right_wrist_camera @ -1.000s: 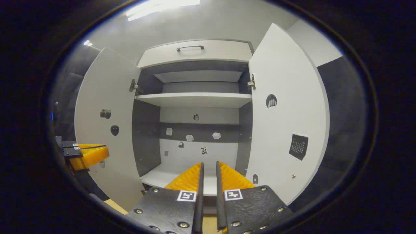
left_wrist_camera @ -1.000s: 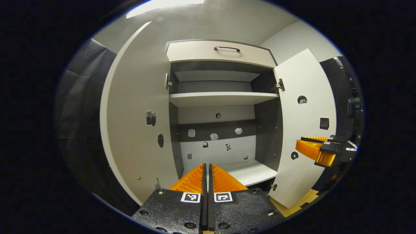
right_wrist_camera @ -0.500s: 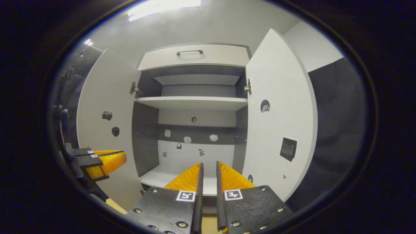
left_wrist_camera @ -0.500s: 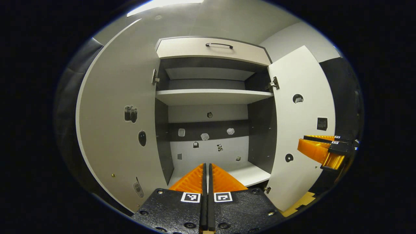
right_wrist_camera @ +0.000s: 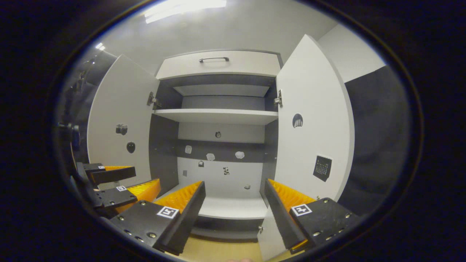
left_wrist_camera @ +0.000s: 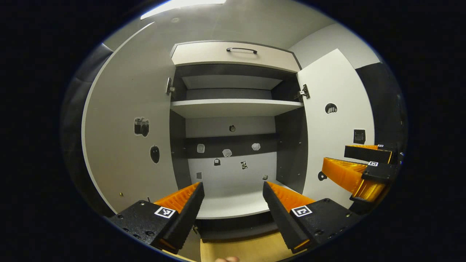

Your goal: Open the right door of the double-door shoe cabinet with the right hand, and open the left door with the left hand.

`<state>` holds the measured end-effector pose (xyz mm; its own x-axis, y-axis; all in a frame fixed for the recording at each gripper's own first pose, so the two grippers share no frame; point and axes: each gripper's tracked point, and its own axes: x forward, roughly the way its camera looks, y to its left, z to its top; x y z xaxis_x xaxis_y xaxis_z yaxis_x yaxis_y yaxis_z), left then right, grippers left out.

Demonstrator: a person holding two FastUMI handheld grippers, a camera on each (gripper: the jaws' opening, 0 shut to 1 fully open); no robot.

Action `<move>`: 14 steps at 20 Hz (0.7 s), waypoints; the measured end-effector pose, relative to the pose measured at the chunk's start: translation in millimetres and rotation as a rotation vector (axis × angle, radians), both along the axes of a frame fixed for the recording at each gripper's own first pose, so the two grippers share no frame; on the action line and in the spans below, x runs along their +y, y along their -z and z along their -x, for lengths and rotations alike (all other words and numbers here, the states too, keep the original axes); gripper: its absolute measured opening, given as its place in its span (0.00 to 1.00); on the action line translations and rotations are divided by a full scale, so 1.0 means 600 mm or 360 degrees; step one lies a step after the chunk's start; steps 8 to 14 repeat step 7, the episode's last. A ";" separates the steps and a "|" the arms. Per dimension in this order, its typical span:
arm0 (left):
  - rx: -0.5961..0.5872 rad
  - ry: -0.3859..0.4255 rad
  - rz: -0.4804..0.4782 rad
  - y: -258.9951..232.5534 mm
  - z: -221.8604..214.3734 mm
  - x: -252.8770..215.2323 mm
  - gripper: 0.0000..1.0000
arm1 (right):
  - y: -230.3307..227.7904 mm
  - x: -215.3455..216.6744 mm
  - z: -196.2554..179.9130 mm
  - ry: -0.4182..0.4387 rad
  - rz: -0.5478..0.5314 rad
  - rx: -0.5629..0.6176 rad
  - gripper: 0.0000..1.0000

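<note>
Left gripper view: left gripper point(left_wrist_camera: 233, 189) jaws wide, empty — tall white left door point(left_wrist_camera: 131, 109) swung open leftward, white right door point(left_wrist_camera: 336, 120) rightward.

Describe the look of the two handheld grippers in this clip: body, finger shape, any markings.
Both match. The left gripper has two black blocky carriers with visible screw heads, each bearing a small square black-and-white tag, and wedge-shaped fingers ribbed on top that taper toward the tips. The right gripper has the same build and tags. No cables or sleeves can be made out.
</note>
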<state>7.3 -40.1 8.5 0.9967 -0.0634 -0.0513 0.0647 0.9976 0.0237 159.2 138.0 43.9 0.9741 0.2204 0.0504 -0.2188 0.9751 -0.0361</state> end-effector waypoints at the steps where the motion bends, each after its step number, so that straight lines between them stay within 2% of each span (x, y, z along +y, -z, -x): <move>1: -0.0012 0.0004 0.0005 -0.002 0.001 -0.001 0.99 | -0.002 0.000 0.000 -0.0001 -0.0009 -0.0004 0.96; 14: -0.0053 -0.0005 0.0026 -0.012 -0.002 0.004 0.99 | 0.000 -0.001 -0.004 0.0011 -0.0011 -0.0002 0.96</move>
